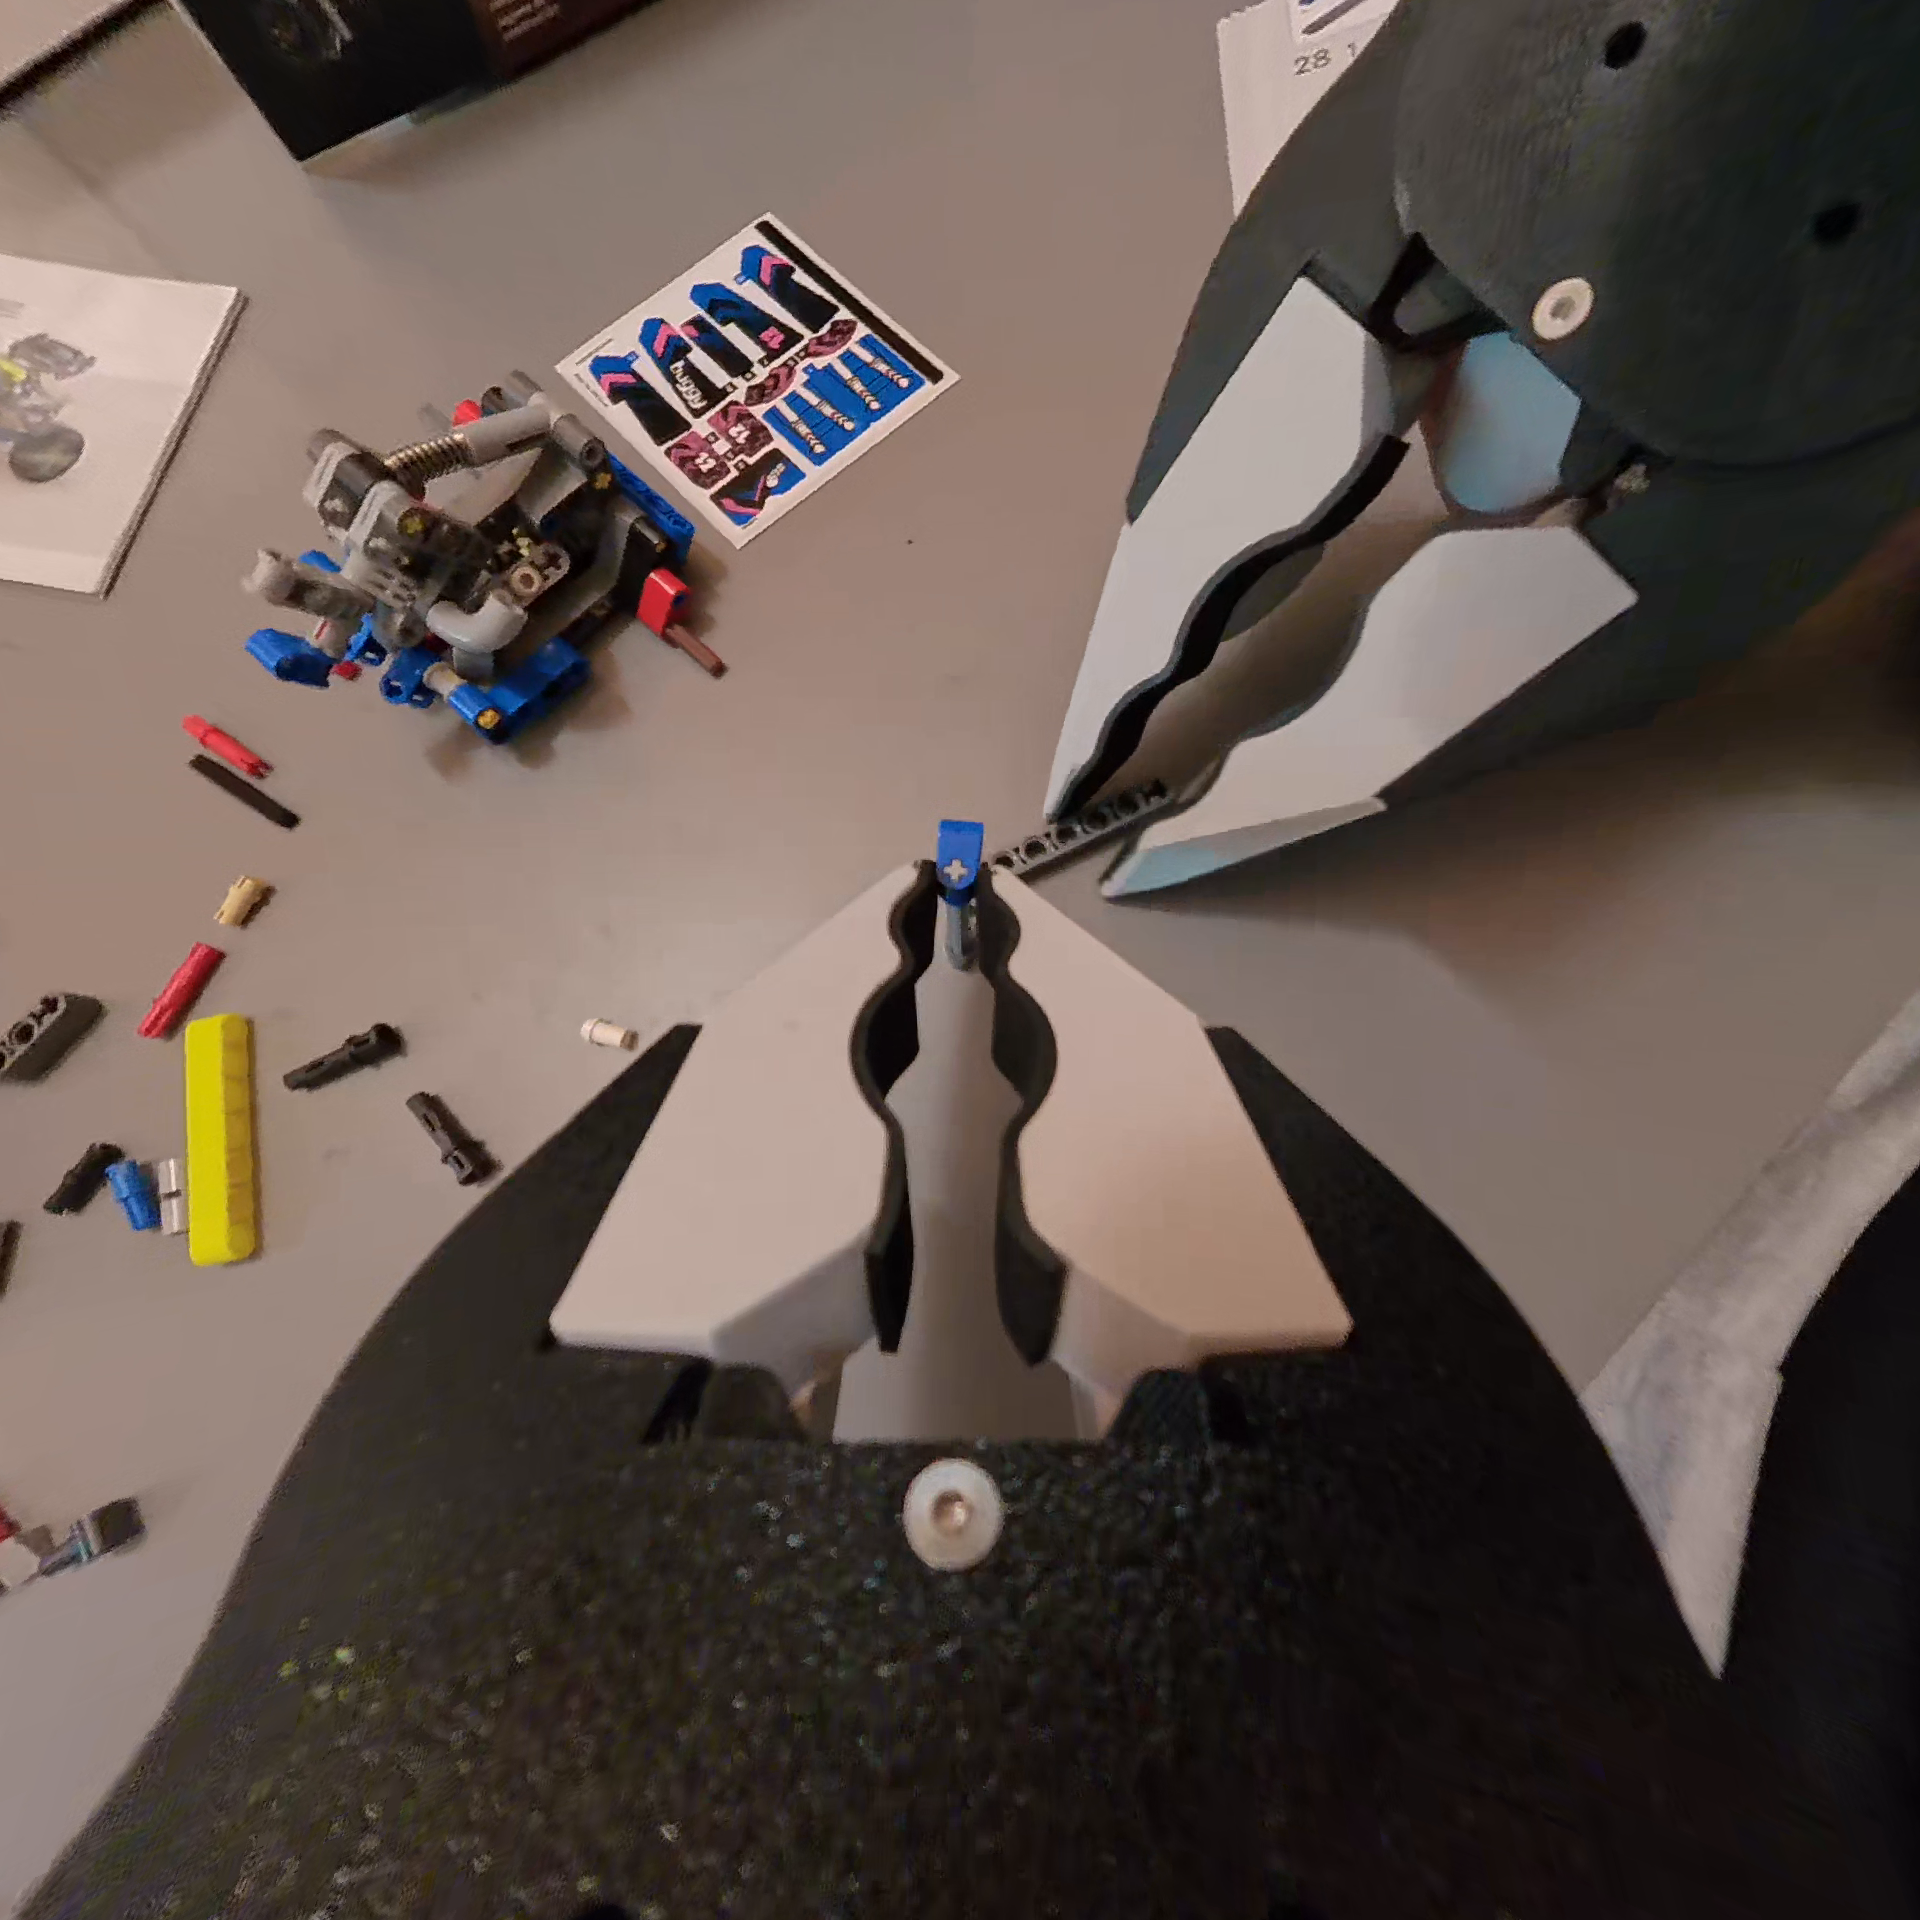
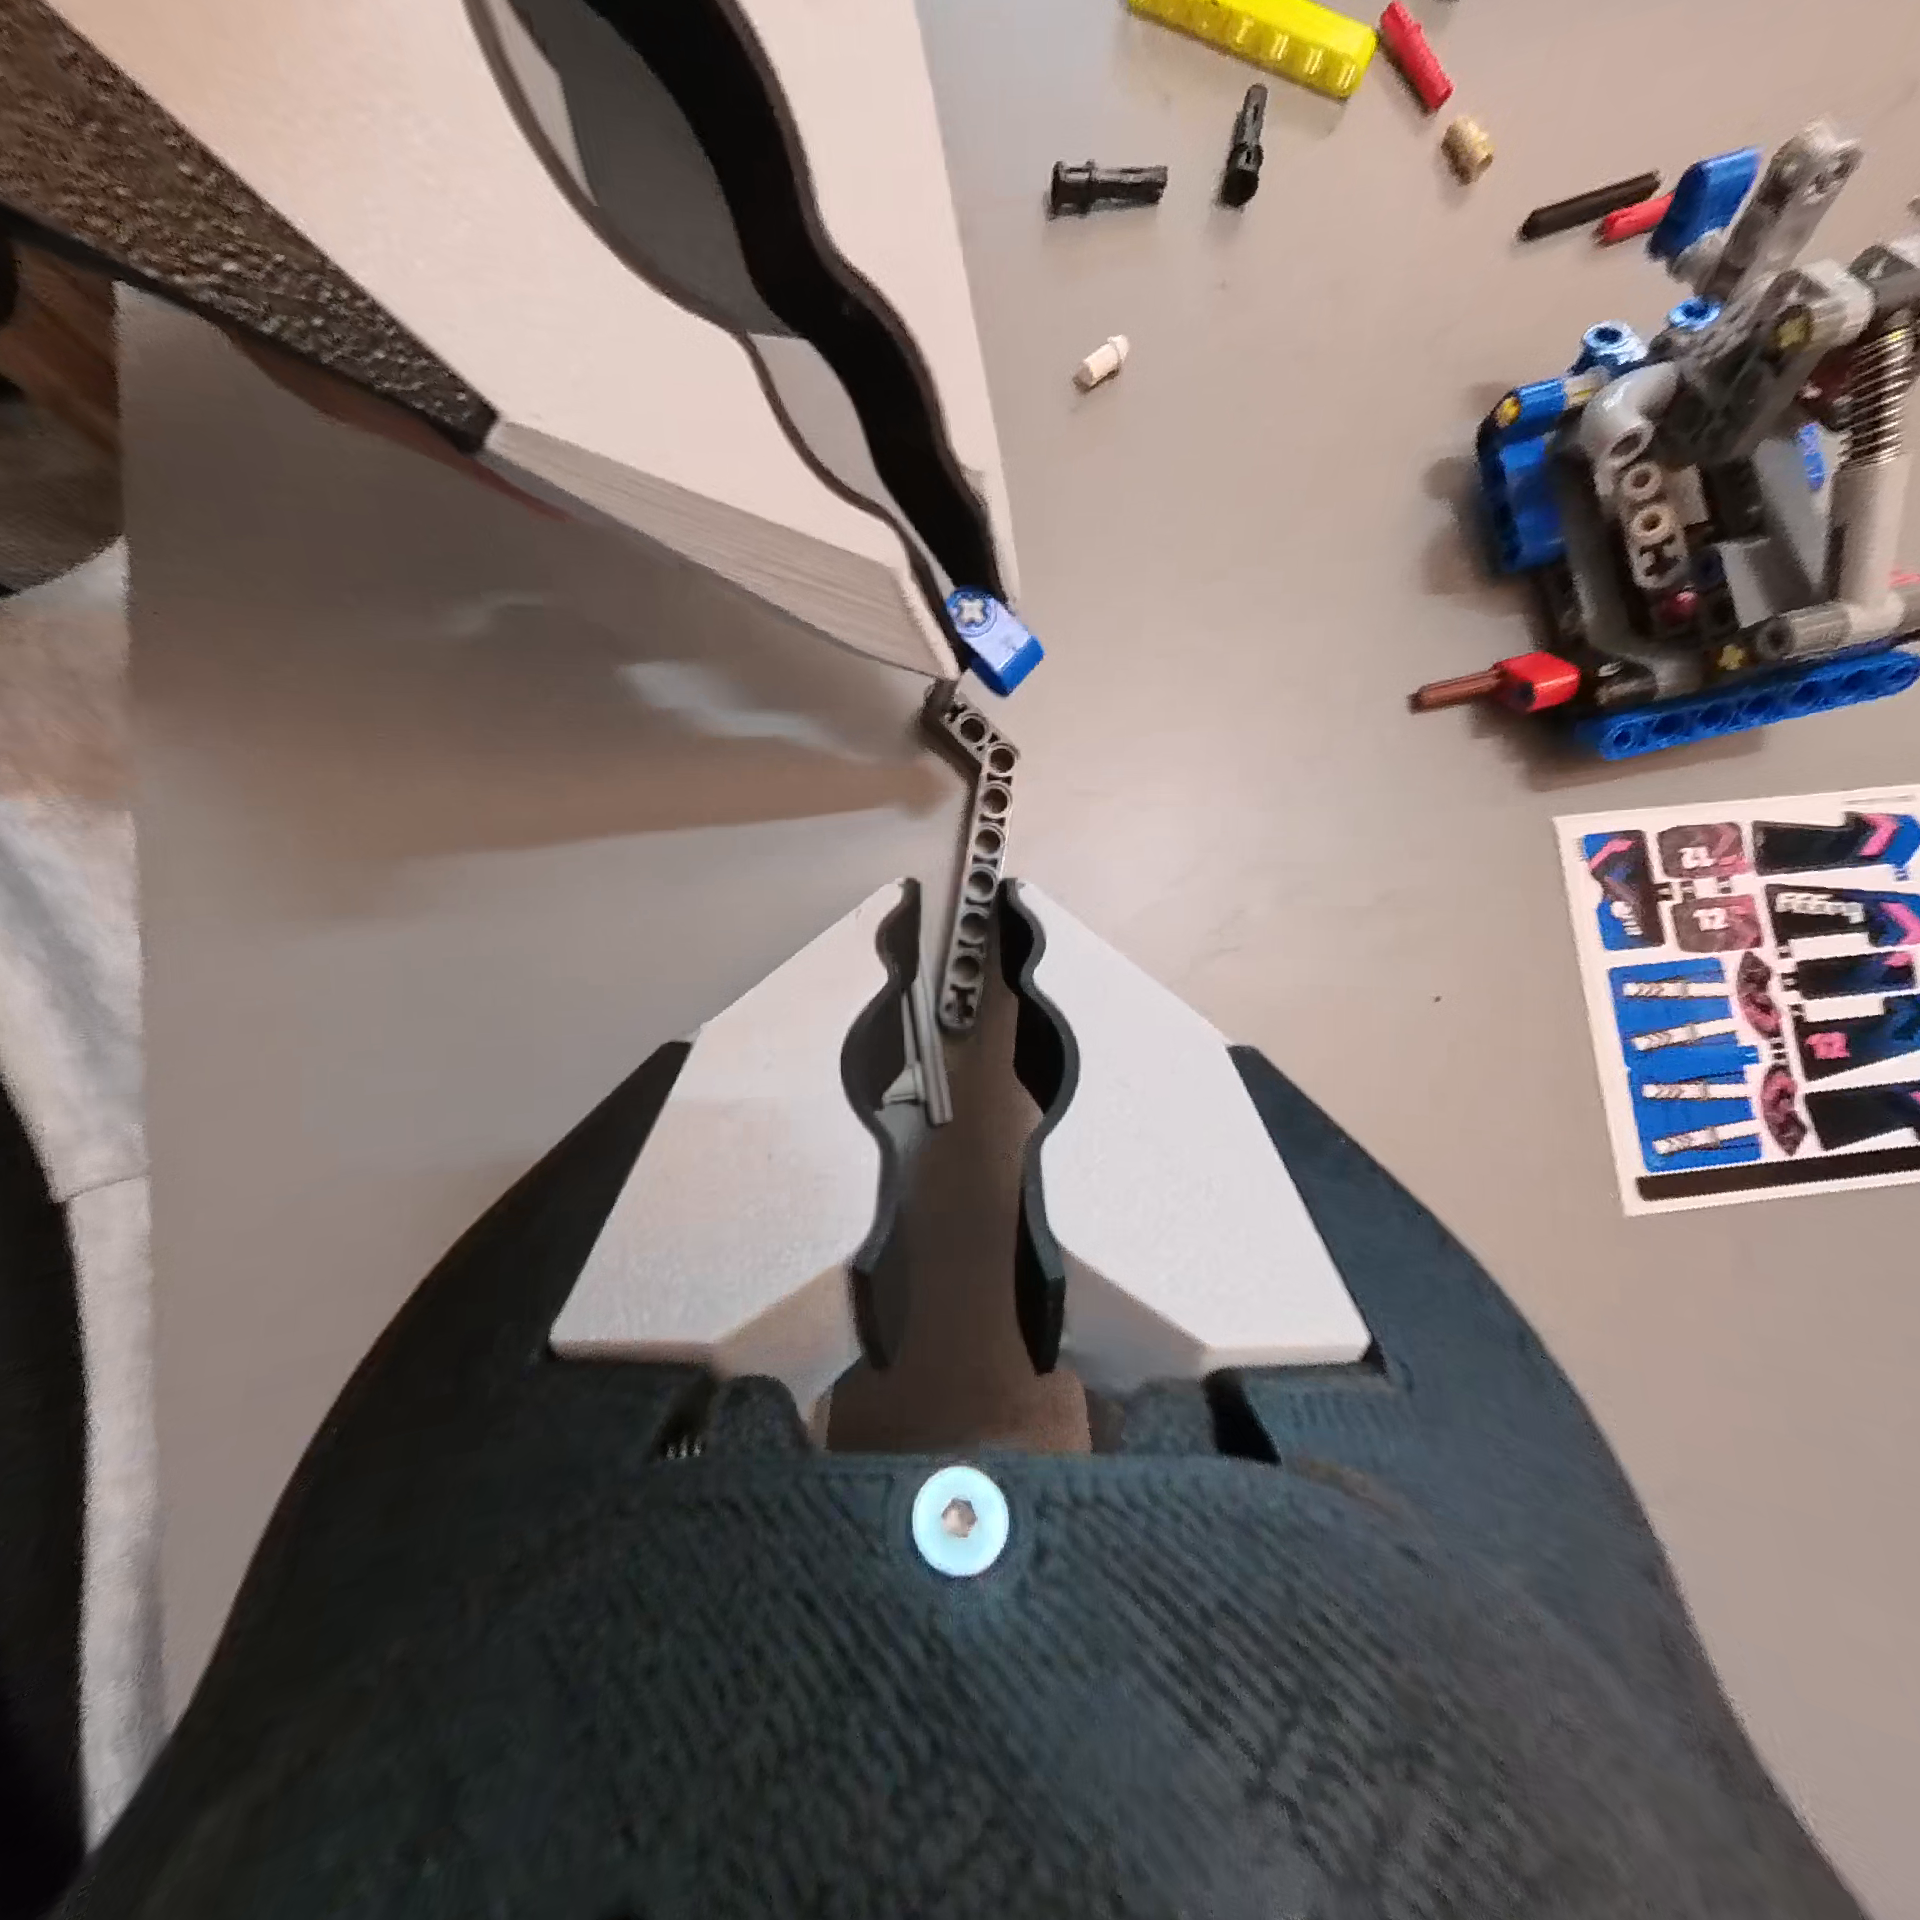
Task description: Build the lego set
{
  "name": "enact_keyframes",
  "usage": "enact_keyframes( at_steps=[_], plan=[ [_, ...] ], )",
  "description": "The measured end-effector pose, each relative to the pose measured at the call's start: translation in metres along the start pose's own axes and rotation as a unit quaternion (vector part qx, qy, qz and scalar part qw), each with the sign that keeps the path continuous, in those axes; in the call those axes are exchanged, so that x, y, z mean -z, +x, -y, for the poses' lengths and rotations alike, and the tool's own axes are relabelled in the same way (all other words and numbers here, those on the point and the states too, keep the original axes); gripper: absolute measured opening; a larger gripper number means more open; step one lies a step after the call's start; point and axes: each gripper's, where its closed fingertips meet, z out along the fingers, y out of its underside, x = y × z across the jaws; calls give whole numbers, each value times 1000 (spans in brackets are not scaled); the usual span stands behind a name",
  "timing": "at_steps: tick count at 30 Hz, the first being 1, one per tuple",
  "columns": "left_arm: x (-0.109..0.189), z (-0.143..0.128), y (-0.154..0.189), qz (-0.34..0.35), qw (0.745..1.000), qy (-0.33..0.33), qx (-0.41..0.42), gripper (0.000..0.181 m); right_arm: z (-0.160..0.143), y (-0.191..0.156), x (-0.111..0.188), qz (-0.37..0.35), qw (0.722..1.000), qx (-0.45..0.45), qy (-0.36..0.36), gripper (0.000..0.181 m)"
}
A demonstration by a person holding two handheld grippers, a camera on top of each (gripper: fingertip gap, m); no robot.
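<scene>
My left gripper (image 1: 957,883) is shut on a small blue connector with a grey pin (image 1: 957,862), held above the table. My right gripper (image 2: 961,894) is shut on a black bent liftarm beam (image 2: 977,873) with a row of holes. The beam's far end (image 1: 1081,831) lies right beside the blue connector (image 2: 995,639); I cannot tell whether they touch. The right gripper (image 1: 1107,831) shows at the upper right of the left wrist view, the left gripper (image 2: 966,623) at the upper left of the right wrist view. The half-built blue and grey model (image 1: 457,561) stands on the table to the left.
A sticker sheet (image 1: 758,379) lies beyond the model. Loose pins, axles and a yellow beam (image 1: 220,1138) are scattered at the left. A booklet (image 1: 94,416) lies far left, a dark box (image 1: 395,62) at the back. The model also shows in the right wrist view (image 2: 1714,499). Spacing between my two grippers at the tips: around 4 cm.
</scene>
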Motion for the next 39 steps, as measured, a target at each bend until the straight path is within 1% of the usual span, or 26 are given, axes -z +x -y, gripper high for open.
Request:
enact_keyframes(
  at_steps=[2,3,4,5,6,8,10,12,15,17,18,21,24,27,29,31,33,36,39],
  plan=[
    [-1,0,2,-11,1000,5,-14,4,0,-5,0,19,1000,-10,1,18],
    [-1,-1,2,-14,1000,7,-27,4,1,-11,1,39,999,-13,6,18],
    [-2,-5,1,-14,999,3,-33,4,3,-16,0,61,998,-16,13,15],
    [-4,-11,-1,-11,999,-9,-41,4,4,-18,-1,75,997,-20,22,9],
    [-5,-15,-2,-6,998,-11,-53,4,5,-17,-2,74,997,-28,25,8],
    [-3,-8,2,-6,997,34,-72,4,6,-13,-3,62,997,-28,28,9],
    [1,-2,1,-6,997,60,-57,4,7,-11,-4,47,998,-13,26,22],
    [5,2,-8,9,996,78,-42,4,11,-9,-5,30,999,5,31,27],
    [10,5,-20,17,995,101,-4,4,13,-12,-10,26,998,42,30,23],
    [14,9,-27,21,992,124,18,4,14,-8,-11,10,998,48,27,8],
    [16,11,-30,25,990,134,29,4,14,-2,-11,-7,999,39,24,5],
    [20,17,-45,43,985,157,59,4,13,21,-12,-70,997,-20,21,5],
    [20,25,-53,40,979,182,83,4,13,44,-13,-130,990,-57,19,5],
    [18,30,-52,30,977,194,89,4,11,56,-12,-159,983,-85,21,7],
    [15,31,-48,24,978,192,82,4,9,57,-9,-169,981,-88,21,15],
    [14,30,-45,21,979,190,72,4,3,57,-3,-171,981,-88,12,23],
    [15,28,-45,21,980,188,67,4,-5,58,5,-169,981,-92,6,24],
    [16,27,-48,13,979,191,75,4,-11,42,6,-105,989,-105,7,11],
    [13,27,-49,7,978,193,79,4,-6,35,2,-78,991,-110,25,7]
  ],
)
